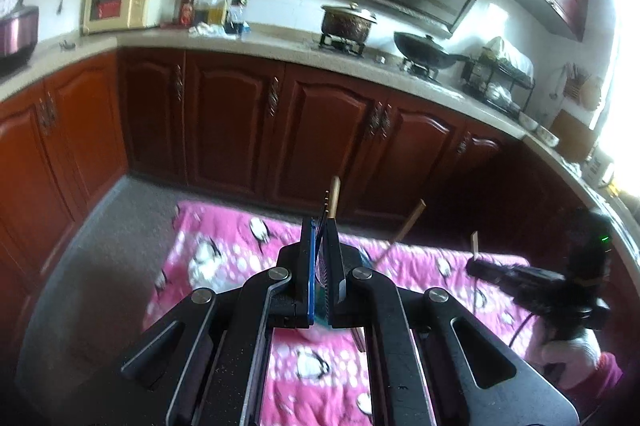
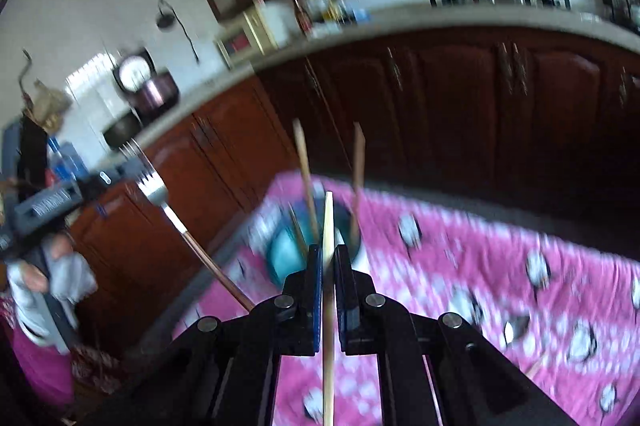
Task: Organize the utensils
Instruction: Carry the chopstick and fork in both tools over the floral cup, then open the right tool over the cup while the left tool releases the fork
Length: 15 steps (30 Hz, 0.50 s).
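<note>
With the right gripper clamped on a pale chopstick at frame centre and the left gripper pinching a fork, either thin handle could pivot and slip because only narrow pads hold it.

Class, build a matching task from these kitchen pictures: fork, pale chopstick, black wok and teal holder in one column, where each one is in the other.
Things:
1. fork
2. pale chopstick
3. black wok
4. teal holder

Places:
A. on the stove
B. on the pink cloth
C. in the left gripper
D. in the right gripper

Pairs: 1-C, 2-D, 3-A, 4-B
</note>
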Each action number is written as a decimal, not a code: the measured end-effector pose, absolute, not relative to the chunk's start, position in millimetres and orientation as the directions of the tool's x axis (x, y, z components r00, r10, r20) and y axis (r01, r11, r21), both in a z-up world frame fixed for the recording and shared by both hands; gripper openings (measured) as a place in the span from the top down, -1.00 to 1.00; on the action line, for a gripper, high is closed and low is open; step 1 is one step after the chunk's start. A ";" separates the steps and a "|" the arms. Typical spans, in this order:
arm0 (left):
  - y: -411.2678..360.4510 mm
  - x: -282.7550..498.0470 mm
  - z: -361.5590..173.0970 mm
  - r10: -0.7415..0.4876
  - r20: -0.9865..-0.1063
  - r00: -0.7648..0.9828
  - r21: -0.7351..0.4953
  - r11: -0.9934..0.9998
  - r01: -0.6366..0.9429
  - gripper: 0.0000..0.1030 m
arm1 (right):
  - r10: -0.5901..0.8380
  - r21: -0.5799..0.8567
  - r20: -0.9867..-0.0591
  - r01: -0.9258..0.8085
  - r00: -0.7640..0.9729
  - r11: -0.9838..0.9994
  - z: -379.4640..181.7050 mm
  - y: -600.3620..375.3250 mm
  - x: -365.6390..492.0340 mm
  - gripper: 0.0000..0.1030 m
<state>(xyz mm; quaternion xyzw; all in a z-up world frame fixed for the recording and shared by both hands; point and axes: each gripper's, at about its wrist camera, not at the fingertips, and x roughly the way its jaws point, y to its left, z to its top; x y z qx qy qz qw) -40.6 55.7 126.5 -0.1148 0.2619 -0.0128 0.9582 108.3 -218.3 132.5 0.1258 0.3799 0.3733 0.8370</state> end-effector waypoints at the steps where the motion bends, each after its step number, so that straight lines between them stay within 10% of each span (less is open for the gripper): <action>1: 55.3 -36.7 128.1 -0.069 -0.495 0.866 -0.213 0.976 -0.045 0.96 | 0.729 0.512 -0.513 -0.520 0.453 0.683 137.9 -215.8 113.7 0.90; 15: 51.7 18.9 97.2 0.050 -0.541 0.839 -0.093 0.989 -0.119 0.96 | 0.708 0.472 -0.407 -0.531 0.577 0.704 132.9 -122.1 162.6 0.90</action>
